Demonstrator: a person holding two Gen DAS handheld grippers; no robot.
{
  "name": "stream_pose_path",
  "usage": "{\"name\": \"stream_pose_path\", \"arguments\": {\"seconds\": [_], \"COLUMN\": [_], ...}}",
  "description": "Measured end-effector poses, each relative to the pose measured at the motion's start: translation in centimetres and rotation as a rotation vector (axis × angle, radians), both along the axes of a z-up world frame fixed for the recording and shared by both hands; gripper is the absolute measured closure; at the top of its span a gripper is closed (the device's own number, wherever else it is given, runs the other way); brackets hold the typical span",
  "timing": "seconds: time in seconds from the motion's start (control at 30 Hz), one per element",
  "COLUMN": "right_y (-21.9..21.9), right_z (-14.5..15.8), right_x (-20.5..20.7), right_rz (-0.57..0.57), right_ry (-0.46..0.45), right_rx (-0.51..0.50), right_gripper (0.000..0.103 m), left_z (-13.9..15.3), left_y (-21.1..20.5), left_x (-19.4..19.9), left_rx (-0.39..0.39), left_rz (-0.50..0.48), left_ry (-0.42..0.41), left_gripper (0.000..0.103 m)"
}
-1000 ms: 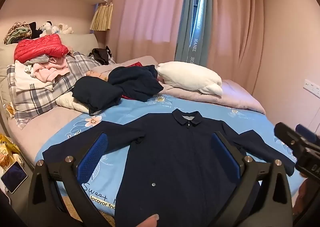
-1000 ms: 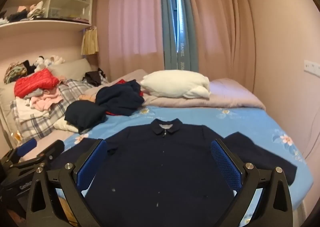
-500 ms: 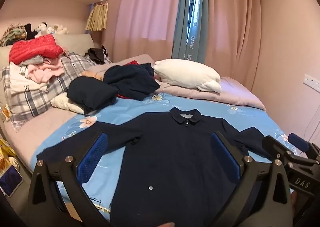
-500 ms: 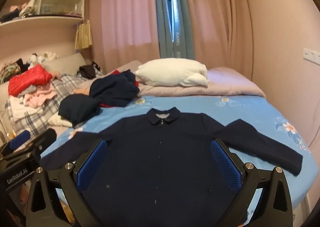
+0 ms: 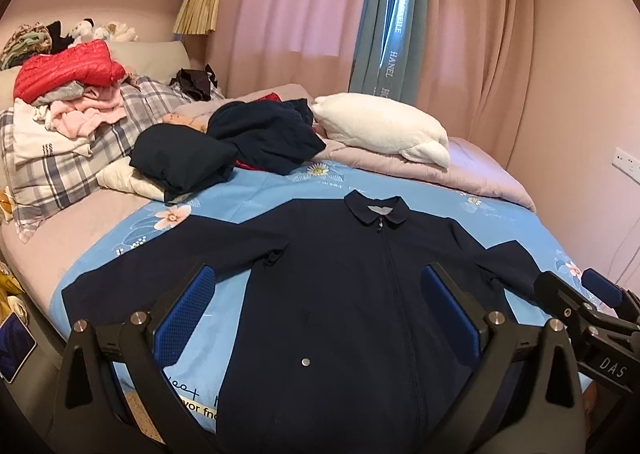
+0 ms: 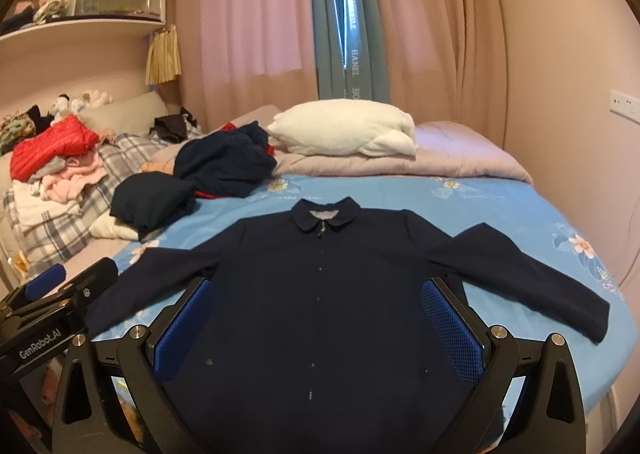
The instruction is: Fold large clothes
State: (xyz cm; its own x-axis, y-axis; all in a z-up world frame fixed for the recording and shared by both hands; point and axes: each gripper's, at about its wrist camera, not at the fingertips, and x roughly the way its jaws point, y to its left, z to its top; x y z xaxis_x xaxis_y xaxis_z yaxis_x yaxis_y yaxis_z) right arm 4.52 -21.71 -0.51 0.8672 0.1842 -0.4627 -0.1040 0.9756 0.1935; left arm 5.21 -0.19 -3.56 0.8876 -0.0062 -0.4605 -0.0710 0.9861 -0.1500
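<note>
A dark navy collared jacket (image 5: 340,274) lies flat and face up on the blue flowered bed sheet (image 5: 256,193), collar to the far side, both sleeves spread out. It also shows in the right wrist view (image 6: 320,294). My left gripper (image 5: 316,318) is open and empty, held above the jacket's lower front. My right gripper (image 6: 316,322) is open and empty too, above the jacket's hem. Each gripper shows at the edge of the other's view: the right one (image 5: 592,310) and the left one (image 6: 56,294).
Folded dark clothes (image 5: 184,157) and a crumpled navy garment (image 5: 264,133) lie beyond the jacket at the left. A white pillow (image 5: 380,129) rests on a pink quilt (image 5: 472,177). A clothes heap with a red jacket (image 5: 64,69) sits at the far left. Curtains (image 5: 304,13) hang behind.
Both grippers have shifted a little, so the jacket now sits more centred and fuller in both views. The jacket's right sleeve shows spread out. Both stay open.
</note>
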Motion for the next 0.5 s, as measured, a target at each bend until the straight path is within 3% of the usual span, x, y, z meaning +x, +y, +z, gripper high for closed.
{"name": "stream_pose_path", "arguments": {"seconds": [0.5], "right_y": [0.6], "right_z": [0.8], "right_x": [2.0], "right_rz": [-0.004], "right_ry": [0.005], "right_rx": [0.025], "right_gripper": [0.001], "left_z": [-0.5], "left_y": [1.6], "left_x": [2.5], "left_rx": [-0.106], "left_rz": [-0.066], "left_ry": [0.044], "left_gripper": [0.000]}}
